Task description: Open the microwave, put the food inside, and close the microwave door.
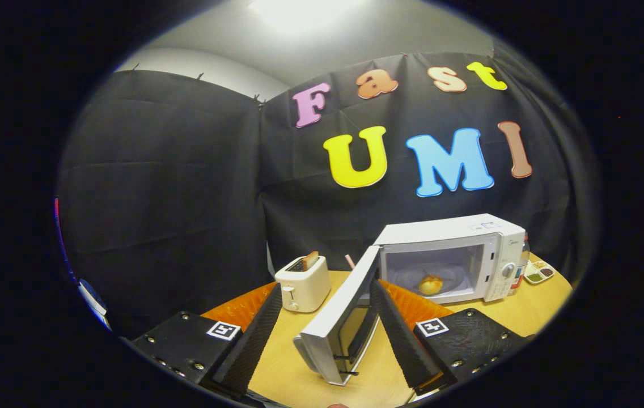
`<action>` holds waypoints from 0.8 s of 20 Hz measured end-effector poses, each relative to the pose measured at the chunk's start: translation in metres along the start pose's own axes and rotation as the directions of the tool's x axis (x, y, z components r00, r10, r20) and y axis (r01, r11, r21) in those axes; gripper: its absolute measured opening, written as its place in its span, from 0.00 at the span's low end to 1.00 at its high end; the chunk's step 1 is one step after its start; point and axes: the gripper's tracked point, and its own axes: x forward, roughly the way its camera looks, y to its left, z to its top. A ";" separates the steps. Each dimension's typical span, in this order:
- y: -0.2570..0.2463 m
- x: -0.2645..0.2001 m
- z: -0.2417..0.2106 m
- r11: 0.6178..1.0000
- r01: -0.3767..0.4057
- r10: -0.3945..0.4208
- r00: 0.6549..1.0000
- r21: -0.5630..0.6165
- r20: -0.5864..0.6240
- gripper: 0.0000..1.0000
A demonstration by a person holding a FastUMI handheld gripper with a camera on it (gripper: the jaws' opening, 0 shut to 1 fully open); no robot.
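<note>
Gripper [322, 334] fingers spread wide, pinching nothing; the open microwave door [340, 317] stands between them, its free edge closest to the camera, seemingly just off the right finger [404, 340] though contact can't be judged. Microwave [458, 255] sits beyond on the wooden table [532, 317], cavity open, a roll of food [431, 284] resting inside on the turntable. Small logo on the control panel, too tiny to read. Square marker tags on both finger mounts. White toaster [303, 282] with toast is left of the door, bare tabletop between. Small sauce tray [538, 273] right of the microwave near the table edge.
</note>
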 end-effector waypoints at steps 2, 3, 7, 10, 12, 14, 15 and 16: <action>0.027 0.005 -0.012 0.998 -0.054 0.054 0.998 -0.013 -0.029 0.97; 0.040 0.007 -0.017 0.997 -0.078 0.077 0.996 -0.016 -0.045 0.97; 0.081 0.017 -0.040 0.986 -0.165 0.161 0.982 -0.031 -0.101 0.97; 0.097 0.024 -0.059 0.978 -0.205 0.197 0.969 -0.039 -0.150 0.98; 0.103 0.030 -0.079 0.974 -0.221 0.208 0.959 -0.045 -0.193 0.97; 0.103 0.035 -0.093 0.974 -0.218 0.199 0.952 -0.057 -0.232 0.77; 0.102 0.038 -0.099 0.974 -0.216 0.194 0.950 -0.063 -0.244 0.75; 0.094 0.040 -0.103 0.979 -0.190 0.164 0.954 -0.080 -0.250 0.72</action>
